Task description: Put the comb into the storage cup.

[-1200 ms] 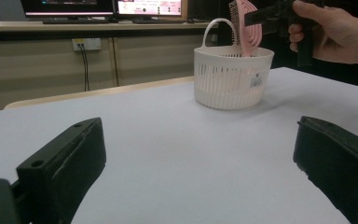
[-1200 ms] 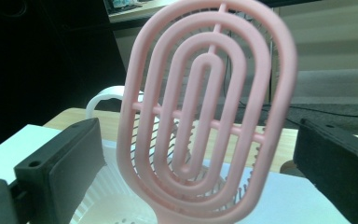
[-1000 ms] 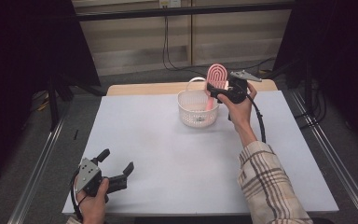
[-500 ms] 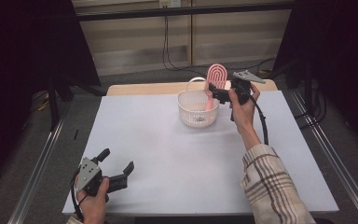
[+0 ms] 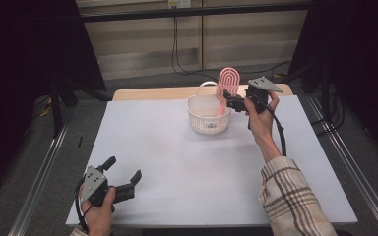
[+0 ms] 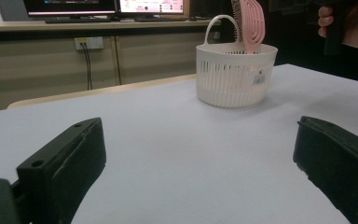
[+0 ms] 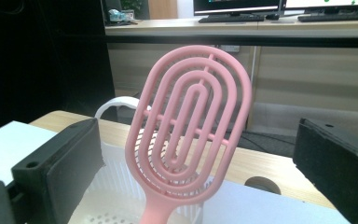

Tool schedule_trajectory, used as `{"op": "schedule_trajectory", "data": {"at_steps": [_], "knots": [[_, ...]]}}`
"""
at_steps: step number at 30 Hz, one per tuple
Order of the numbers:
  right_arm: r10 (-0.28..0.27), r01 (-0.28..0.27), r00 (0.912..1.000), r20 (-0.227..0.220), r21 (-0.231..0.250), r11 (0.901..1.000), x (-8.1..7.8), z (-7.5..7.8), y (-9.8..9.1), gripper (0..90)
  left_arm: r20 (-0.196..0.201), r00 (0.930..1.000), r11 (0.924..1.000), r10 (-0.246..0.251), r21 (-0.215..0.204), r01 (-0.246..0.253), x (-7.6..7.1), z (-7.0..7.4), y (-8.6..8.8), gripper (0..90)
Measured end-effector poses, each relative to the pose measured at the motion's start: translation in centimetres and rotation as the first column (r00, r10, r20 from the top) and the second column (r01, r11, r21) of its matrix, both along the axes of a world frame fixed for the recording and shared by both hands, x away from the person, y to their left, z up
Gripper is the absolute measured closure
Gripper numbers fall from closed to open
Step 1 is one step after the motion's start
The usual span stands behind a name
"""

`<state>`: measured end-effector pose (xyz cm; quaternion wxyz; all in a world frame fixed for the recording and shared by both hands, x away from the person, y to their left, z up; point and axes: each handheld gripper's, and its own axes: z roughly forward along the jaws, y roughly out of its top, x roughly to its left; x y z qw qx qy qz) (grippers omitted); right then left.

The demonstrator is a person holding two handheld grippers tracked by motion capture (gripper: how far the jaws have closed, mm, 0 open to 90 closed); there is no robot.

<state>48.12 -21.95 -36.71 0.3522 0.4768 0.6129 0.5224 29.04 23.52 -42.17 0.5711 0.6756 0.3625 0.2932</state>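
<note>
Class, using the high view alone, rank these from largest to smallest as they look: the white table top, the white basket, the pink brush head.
1. White table top, by far the largest.
2. White basket.
3. Pink brush head, standing in the basket, so nearness barely skews this.

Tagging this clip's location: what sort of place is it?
Probably a lab or office data-collection station: a white-topped work table carrying just a white slotted plastic basket with a pink oval vented hairbrush, computer monitors and keyboards on a desk behind.
</note>
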Motion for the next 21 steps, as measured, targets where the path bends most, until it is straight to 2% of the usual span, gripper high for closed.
{"op": "schedule_trajectory", "data": {"at_steps": [8,10,13,19,21], "knots": [[-0.011,0.012,0.9994,0.033,-0.021,0.9997,-1.0,-0.5,0.0,1.3,0.012,0.9999,1.0,0.007,-0.006,-0.007,0.0,0.1,0.1,2.5],[-0.003,0.003,0.9994,0.033,-0.001,1.0,-1.2,-0.5,-0.1,1.3,0.009,0.9999,1.0,0.006,-0.004,-0.006,0.0,0.1,0.1,2.5],[-0.007,0.008,0.999,0.044,-0.022,0.9997,-1.6,-0.5,-0.1,1.3,0.005,0.9999,0.9999,0.011,-0.009,-0.011,0.1,0.1,0.1,2.1],[-0.007,0.009,0.9979,0.065,-0.03,0.9995,-2.7,-0.6,-0.2,0.2,0.008,0.9999,0.9999,0.01,-0.012,-0.01,-0.1,0.1,0.1,2.1],[0.007,-0.006,0.9985,0.055,-0.019,0.9998,-3.0,-0.7,-0.4,0.4,0.006,0.9999,0.9999,0.012,-0.012,-0.012,-0.1,0.1,0.2,2.1]]}}
